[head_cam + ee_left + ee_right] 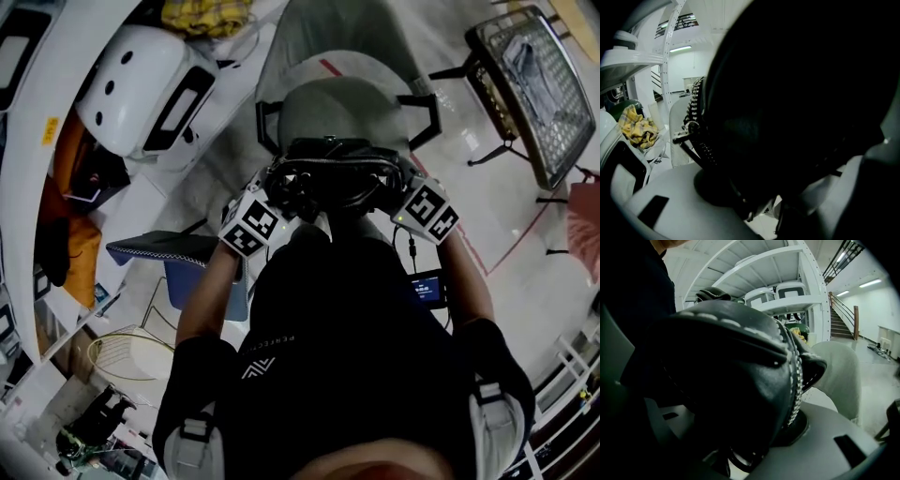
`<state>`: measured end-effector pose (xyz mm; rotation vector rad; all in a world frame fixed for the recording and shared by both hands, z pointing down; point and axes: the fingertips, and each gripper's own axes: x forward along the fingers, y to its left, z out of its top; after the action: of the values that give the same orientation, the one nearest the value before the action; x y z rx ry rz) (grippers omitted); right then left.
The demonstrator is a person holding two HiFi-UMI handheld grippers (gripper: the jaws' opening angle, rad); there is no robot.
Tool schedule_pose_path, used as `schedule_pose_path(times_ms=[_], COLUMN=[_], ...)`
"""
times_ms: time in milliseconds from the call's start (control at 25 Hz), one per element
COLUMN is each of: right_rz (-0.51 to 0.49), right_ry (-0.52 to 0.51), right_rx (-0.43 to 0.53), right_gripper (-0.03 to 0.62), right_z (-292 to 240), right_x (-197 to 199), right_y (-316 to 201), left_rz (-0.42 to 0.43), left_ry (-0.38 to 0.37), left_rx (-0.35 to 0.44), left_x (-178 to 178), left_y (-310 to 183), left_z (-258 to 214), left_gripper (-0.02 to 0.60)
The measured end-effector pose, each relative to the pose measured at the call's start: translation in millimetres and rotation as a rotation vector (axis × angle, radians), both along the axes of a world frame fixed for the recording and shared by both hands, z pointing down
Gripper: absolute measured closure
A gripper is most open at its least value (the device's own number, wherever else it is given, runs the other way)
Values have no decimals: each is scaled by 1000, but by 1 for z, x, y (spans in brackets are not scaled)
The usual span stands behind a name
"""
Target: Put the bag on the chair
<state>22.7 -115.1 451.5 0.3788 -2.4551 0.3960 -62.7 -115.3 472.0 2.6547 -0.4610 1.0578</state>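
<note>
A black leather bag (333, 173) with stitched edges hangs between my two grippers, just above the seat of a grey upholstered chair (342, 103) with black armrests. My left gripper (277, 192) grips the bag's left side and my right gripper (398, 192) its right side. In the left gripper view the bag (797, 93) fills the space between the jaws of that gripper (754, 206), with the chair back (677, 126) behind. In the right gripper view the bag (731, 371) lies pressed between the jaws of that gripper (740, 451), beside the chair back (839, 376). The fingertips are hidden by the bag.
A white rounded machine (141, 89) and a yellow checked cloth (202, 14) sit on white shelving at the left. A blue stool (178, 258) stands by my left side. A mesh-backed chair (530, 84) stands at the far right.
</note>
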Motion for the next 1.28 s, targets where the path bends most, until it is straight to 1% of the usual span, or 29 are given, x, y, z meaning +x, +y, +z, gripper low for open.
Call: schedule_pose_path(times_ms=[400, 680, 1080, 1280], right_rz=[-51, -64, -83, -81], right_ry=[0, 13, 24, 21], right_rx=[-25, -45, -56, -72], right_gripper=[388, 388, 384, 382], right_z=[23, 46, 74, 87], right_x=[16, 24, 32, 37], right_y=[-48, -72, -97, -105], left_rz=[-51, -64, -84, -77], left_ry=[-16, -10, -36, -50], left_rx=[-18, -28, -22, -28], left_x=[15, 23, 29, 32], left_y=[-44, -66, -89, -98], left_z=[21, 44, 71, 82], left_gripper=[344, 344, 342, 341])
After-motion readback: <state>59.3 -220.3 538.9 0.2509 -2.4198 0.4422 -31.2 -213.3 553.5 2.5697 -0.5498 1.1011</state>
